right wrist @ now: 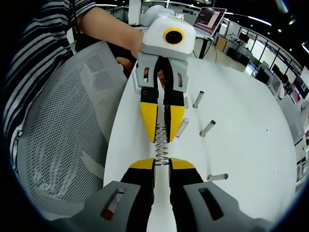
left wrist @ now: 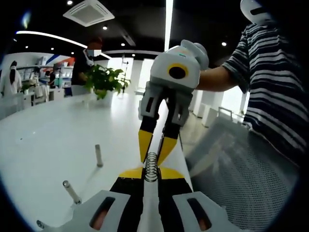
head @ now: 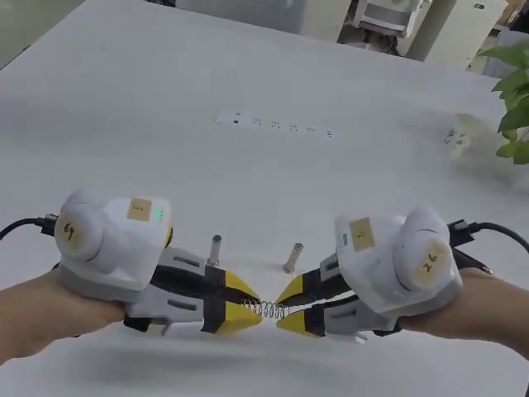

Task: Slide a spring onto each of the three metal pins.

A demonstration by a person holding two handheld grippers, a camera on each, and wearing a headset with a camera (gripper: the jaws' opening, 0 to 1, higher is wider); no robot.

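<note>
The left gripper [head: 248,306] is clenched on one end of a spring [head: 272,310] and the right gripper [head: 291,309] is clenched on the other end. The coil is thus held stretched in a straight line between the two pairs of yellow tips. It is carried just above the white table [head: 165,124], close to the edge on the person's side.

A second spring [right wrist: 181,128] is seen lying on the table just beside the held spring, next to the left gripper's tips.

Three metal pins are set on the table a little beyond the held spring, towards the table's middle. The first pin [right wrist: 198,99] is placed off the end held by the left gripper and is seen standing upright in the head view. The second pin [right wrist: 207,128] is placed about level with the spring's middle. The third pin [right wrist: 217,177] is placed off the end held by the right gripper. Whether these two stand straight cannot be told from the tilted views.

Well beyond the spring, across the table, a white power strip [head: 277,126] is laid flat. Farther off and to the right of the spring, a potted plant [head: 512,99] is seen. Behind the spring, off the table's edge, a grey mesh chair [right wrist: 63,145] and a striped sleeve [left wrist: 270,72] are seen.
</note>
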